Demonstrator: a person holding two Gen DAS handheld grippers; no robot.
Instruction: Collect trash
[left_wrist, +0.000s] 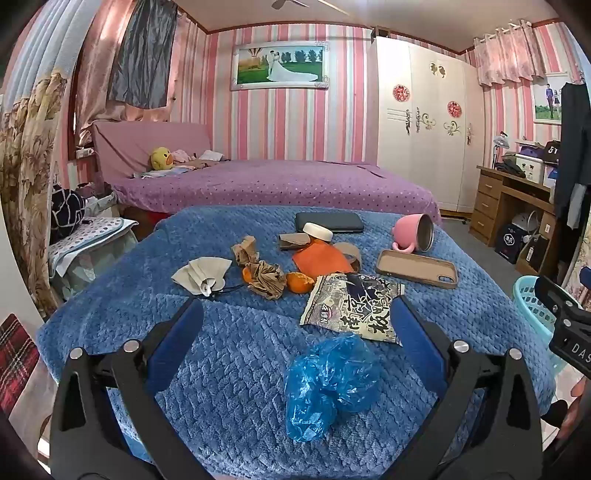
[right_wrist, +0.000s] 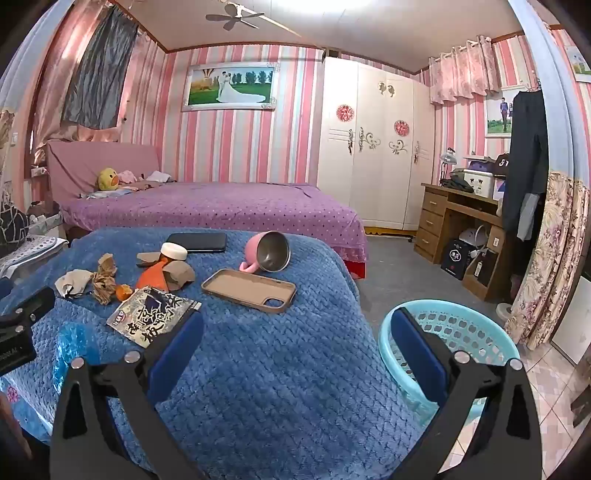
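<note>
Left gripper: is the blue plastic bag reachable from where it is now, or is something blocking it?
Probably yes. The left gripper is open, and the blue plastic bag lies between its fingers on the blue blanket, with nothing over it. The snack wrapper lies just beyond.

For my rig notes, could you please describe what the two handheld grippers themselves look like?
Both look identical: the left gripper and right gripper each have black angular linkage arms with round silver pivot bolts, carrying flat blue pads as fingers. The right gripper's black body shows at the left view's edge, with partial white lettering "DAS". No cables or sleeves are clearly visible.
</note>
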